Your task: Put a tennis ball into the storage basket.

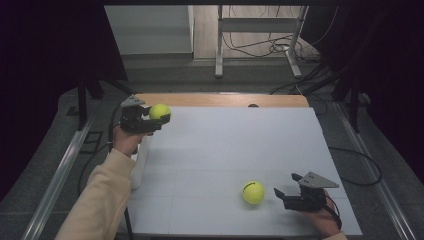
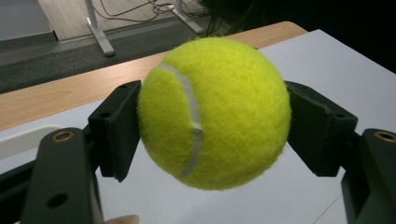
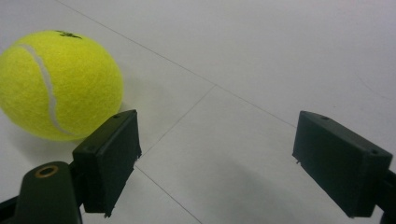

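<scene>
I am holding one tennis ball (image 1: 160, 111) clear of the table in my left gripper (image 1: 159, 120), up at the far left corner of the white tabletop (image 1: 225, 145), and in the left gripper view the two black pads (image 2: 116, 128) are pressing on the ball's opposite sides, roughly across its widest part, so the grip looks centred and sound to me. My right gripper (image 1: 285, 188) is resting low near the front right of the table with its jaws standing wide apart and nothing between them; the second tennis ball (image 1: 253, 192) is lying on the surface just beside it, toward the middle of the table. In the right gripper view that ball (image 3: 58, 84) is sitting off to the side, beyond one pad (image 3: 109, 156), rather than in the gap. To do this well, I am thinking I should keep the squeeze on the held ball steady and carry it level, since the felt is soft and a round thing can roll out if the pads slip off its middle. For the ball on the table, I judge I need to swing my right gripper round until the ball sits squarely between the pads before closing, because a nudge from one pad alone would likely send it rolling away.
</scene>
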